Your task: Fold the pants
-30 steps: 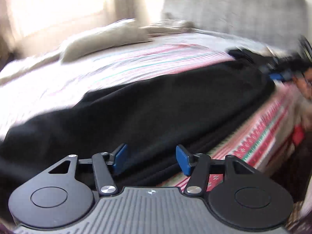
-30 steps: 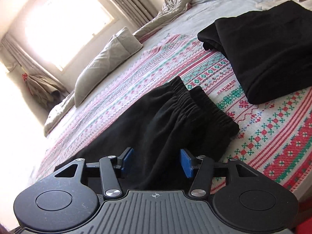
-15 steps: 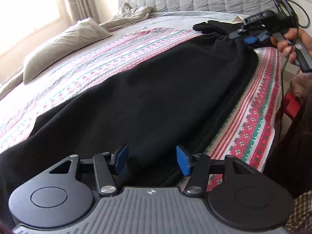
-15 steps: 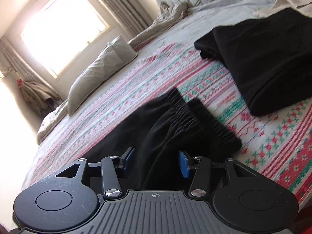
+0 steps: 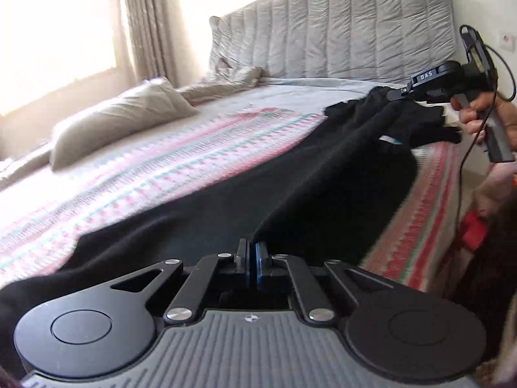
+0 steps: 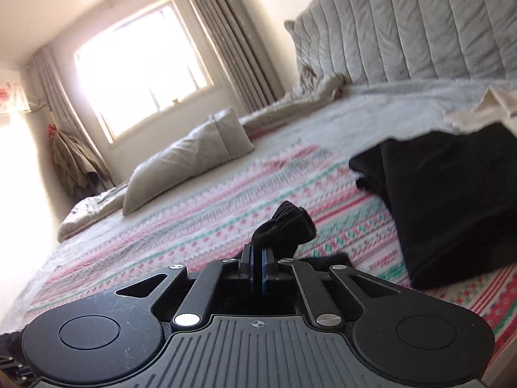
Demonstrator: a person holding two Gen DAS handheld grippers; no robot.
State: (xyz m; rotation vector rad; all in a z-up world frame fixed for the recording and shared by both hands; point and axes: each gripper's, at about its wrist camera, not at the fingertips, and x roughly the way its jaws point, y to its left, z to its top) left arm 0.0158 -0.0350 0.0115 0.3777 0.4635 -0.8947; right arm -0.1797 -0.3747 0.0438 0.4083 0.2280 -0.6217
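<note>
Black pants [image 5: 290, 190] lie stretched along the near edge of the bed. My left gripper [image 5: 251, 258] is shut on the pants fabric at the near end. My right gripper [image 6: 257, 260] is shut on the bunched elastic waistband [image 6: 286, 224] and holds it lifted off the bedspread. In the left wrist view the right gripper [image 5: 395, 94] shows at the far right, pinching the waistband end above the bed, with the pants taut between the two grippers.
A patterned pink, white and green bedspread [image 5: 161, 168] covers the bed. A folded black garment [image 6: 452, 194] lies to the right. A grey pillow [image 6: 190, 158] and a rumpled blanket [image 5: 223, 84] lie near the padded headboard [image 5: 339, 32]. The window [image 6: 142, 64] is at left.
Both grippers have closed from open onto the pants. The right gripper has lifted the waistband off the bed, and the fabric is now pulled taut.
</note>
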